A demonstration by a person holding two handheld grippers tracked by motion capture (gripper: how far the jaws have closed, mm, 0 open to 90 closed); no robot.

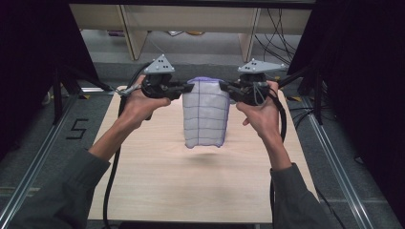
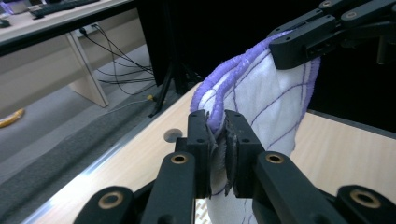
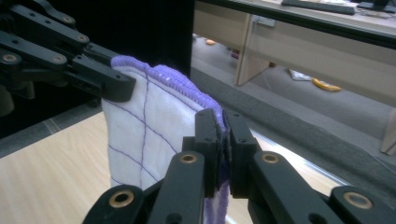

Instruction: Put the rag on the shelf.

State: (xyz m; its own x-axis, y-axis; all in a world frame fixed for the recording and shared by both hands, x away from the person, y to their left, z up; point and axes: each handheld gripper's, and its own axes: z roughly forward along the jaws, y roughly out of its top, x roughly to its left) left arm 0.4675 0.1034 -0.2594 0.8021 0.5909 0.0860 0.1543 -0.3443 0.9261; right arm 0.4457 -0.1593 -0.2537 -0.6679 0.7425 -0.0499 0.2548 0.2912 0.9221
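Observation:
A white cloth (image 1: pixel 206 113) with thin purple grid lines and a purple hem hangs between my two grippers above the wooden table (image 1: pixel 157 186). My left gripper (image 1: pixel 189 88) is shut on its upper left corner, and my right gripper (image 1: pixel 223 87) is shut on its upper right corner. The cloth's lower edge curls just above or on the tabletop. In the left gripper view the jaws (image 2: pixel 217 135) pinch the purple hem of the cloth (image 2: pixel 266 100), with the other gripper clamped on the far corner. In the right gripper view the jaws (image 3: pixel 222 135) pinch the cloth (image 3: pixel 149 126) the same way.
The table's far edge lies just behind the cloth. Black frame posts (image 1: pixel 59 90) and rails flank the table on both sides. Light wooden desk legs (image 1: pixel 133 33) and cables stand on the floor beyond. A round hole (image 2: pixel 173 135) sits in the tabletop near the edge.

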